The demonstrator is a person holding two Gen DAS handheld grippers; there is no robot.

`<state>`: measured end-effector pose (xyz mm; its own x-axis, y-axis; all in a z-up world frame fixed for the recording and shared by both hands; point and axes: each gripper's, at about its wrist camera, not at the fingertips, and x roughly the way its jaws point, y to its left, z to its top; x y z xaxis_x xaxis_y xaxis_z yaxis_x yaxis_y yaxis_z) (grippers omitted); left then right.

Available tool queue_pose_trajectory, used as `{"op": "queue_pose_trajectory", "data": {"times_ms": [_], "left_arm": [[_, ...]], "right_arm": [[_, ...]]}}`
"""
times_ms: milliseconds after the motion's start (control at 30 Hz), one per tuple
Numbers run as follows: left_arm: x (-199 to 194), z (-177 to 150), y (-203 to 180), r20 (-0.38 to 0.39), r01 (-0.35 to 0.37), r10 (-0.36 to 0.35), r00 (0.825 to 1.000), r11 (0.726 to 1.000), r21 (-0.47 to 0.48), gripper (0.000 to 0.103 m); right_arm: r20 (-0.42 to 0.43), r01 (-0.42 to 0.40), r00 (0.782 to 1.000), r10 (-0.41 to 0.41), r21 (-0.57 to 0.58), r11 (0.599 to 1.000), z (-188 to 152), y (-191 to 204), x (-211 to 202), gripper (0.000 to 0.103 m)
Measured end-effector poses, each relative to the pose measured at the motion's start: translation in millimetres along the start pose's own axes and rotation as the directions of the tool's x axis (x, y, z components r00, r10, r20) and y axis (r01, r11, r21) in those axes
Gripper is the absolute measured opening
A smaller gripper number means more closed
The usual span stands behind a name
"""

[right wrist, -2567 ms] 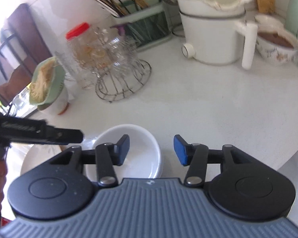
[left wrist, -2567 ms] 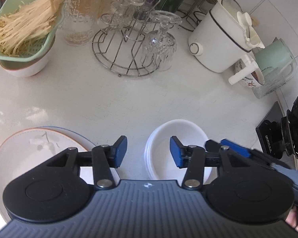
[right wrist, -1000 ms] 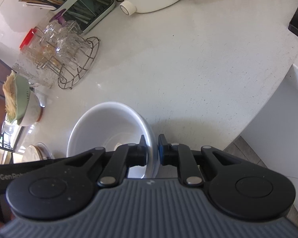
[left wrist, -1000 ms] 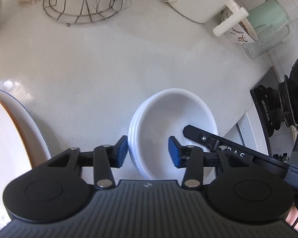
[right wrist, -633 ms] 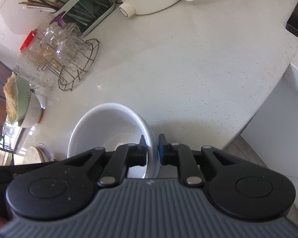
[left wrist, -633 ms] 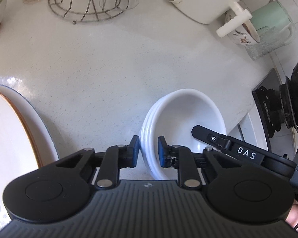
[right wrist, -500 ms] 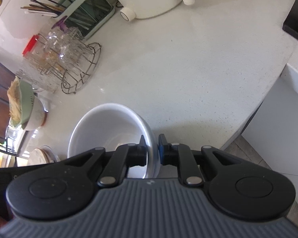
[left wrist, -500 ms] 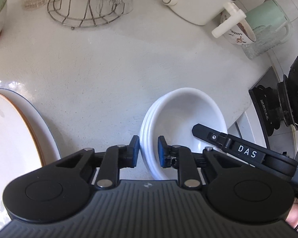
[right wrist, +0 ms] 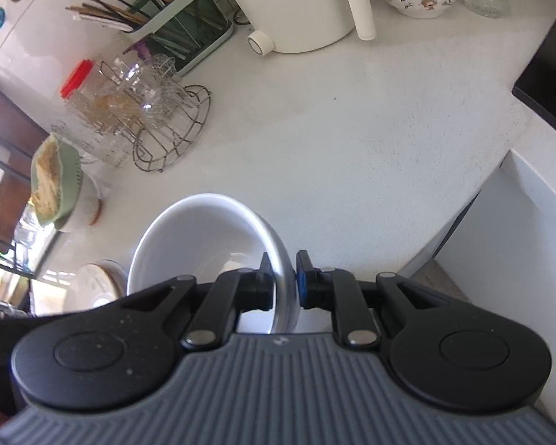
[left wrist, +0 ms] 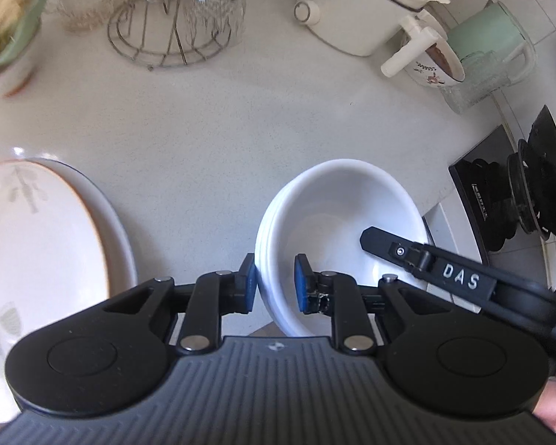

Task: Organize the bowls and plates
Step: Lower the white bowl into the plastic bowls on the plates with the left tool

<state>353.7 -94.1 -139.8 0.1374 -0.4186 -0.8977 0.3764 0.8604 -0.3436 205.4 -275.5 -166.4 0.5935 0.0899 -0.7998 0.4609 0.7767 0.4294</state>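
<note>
- I see the pale speckled stone countertop point(left wrist: 211, 118) spread under everything, running to a curved front edge on the right wrist view.
- At my left edge lies a large cream plate with an orange rim and a grey leaf print point(left wrist: 29, 244), stacked on a white plate beneath it.
- A round white electric cooker with a dark band and a stick handle point(right wrist: 296, 3) stands at the back of the counter, well apart from my grippers.
- The stack of white ceramic bowls point(left wrist: 337, 237) sits between my two grippers near the counter's front edge; whether its base touches the counter I cannot tell.
- A round wire rack holding upturned clear glasses point(left wrist: 174, 22) stands beyond, near a green colander of pale noodles point(right wrist: 55, 185).
- My left gripper point(left wrist: 275, 283) has its blue pads clamped on the near-left rim of the stack, one pad outside, one inside.
- My right gripper point(right wrist: 282, 282) is closed on the opposite rim, pinching the wall tightly between its pads.
</note>
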Motion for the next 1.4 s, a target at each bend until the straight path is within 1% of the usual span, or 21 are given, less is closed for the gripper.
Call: {"op": "queue_pose_trajectory", "data": {"times_ms": [67, 200, 367, 467, 733, 933, 1000, 1167, 1267, 1400], "left_arm": [[-9, -2, 0, 0.013, -0.004, 0.004, 1.0, 1.0, 0.0, 0.023], [-16, -4, 8, 0.024, 0.004, -0.003, 1.0, 0.999, -0.036, 0.023], [-28, -8, 17, 0.047, 0.0, 0.003, 0.999, 0.999, -0.053, 0.023], [-36, -9, 29, 0.059, -0.001, 0.006, 0.998, 0.996, -0.084, 0.023], [-59, -16, 69, 0.099, -0.01, 0.027, 0.995, 0.986, -0.165, 0.023], [-78, -27, 105, 0.128, -0.016, 0.048, 0.991, 0.971, -0.239, 0.024], [-83, -30, 121, 0.138, -0.006, 0.046, 0.989, 0.961, -0.278, 0.024], [-97, -39, 158, 0.155, -0.01, 0.067, 0.986, 0.94, -0.342, 0.024], [-99, -45, 178, 0.151, -0.007, 0.068, 0.986, 0.928, -0.374, 0.024], [-89, -52, 206, 0.134, 0.009, 0.05, 0.99, 0.915, -0.403, 0.024]], "right_arm": [[0.002, -0.01, 1.0, 0.01, 0.013, 1.0, -1, 5, -6, 0.015], [0.004, -0.004, 1.0, 0.004, -0.017, 1.0, 0, 15, -12, 0.015], [-0.002, -0.012, 1.0, 0.012, -0.055, 0.998, 2, 27, -14, 0.015], [-0.012, -0.021, 1.0, 0.02, -0.081, 0.997, 1, 37, -13, 0.015], [-0.035, -0.049, 0.998, 0.043, -0.172, 0.984, -6, 79, -7, 0.015], [-0.069, -0.088, 0.995, 0.074, -0.241, 0.966, -15, 113, 2, 0.015], [-0.079, -0.102, 0.993, 0.084, -0.26, 0.96, -18, 125, 6, 0.016], [-0.133, -0.143, 0.985, 0.106, -0.308, 0.941, -26, 157, 22, 0.017], [-0.166, -0.16, 0.98, 0.109, -0.332, 0.93, -33, 173, 35, 0.016], [-0.199, -0.17, 0.975, 0.103, -0.354, 0.92, -42, 188, 56, 0.016]]}}
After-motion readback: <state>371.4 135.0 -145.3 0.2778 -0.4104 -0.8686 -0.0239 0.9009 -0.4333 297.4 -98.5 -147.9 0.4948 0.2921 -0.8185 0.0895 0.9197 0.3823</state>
